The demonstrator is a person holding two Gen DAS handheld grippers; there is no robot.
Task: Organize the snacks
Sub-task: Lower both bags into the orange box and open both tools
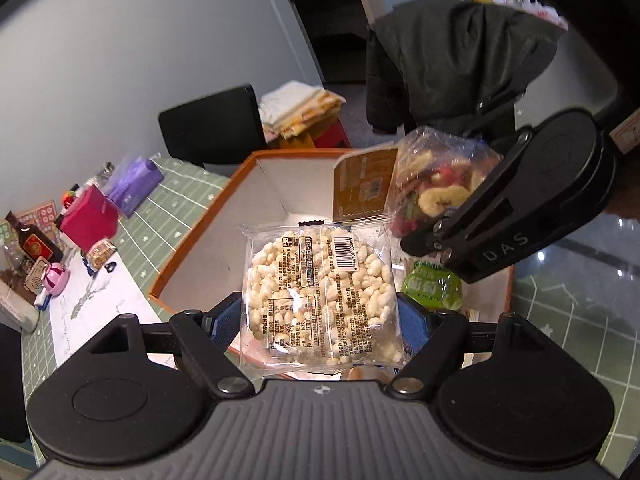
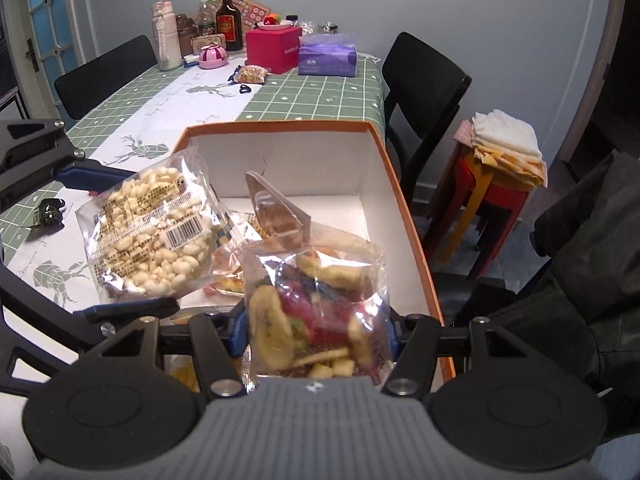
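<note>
My left gripper (image 1: 320, 320) is shut on a clear pack of puffed rice cake (image 1: 320, 292), held above the near end of the orange-rimmed white box (image 1: 208, 216). The same rice cake pack (image 2: 152, 232) shows at the left of the right wrist view, between the left gripper's blue pads (image 2: 92, 174). My right gripper (image 2: 316, 336) is shut on a clear bag of dried fruit chips (image 2: 316, 316), also over the box (image 2: 404, 208). In the left wrist view that fruit bag (image 1: 436, 184) hangs at the right, in the right gripper (image 1: 432, 236). Other snack packs lie in the box, among them a brown packet (image 2: 280, 212) and a green one (image 1: 432, 286).
The box stands on a table with a green checked cloth (image 2: 320, 92). At the far end are a red box (image 2: 272, 48), a purple tissue pack (image 2: 328, 56), bottles (image 2: 229, 20) and a small snack bag (image 2: 250, 75). Black chairs (image 2: 424, 80) and a stool with folded cloths (image 2: 504, 144) stand around.
</note>
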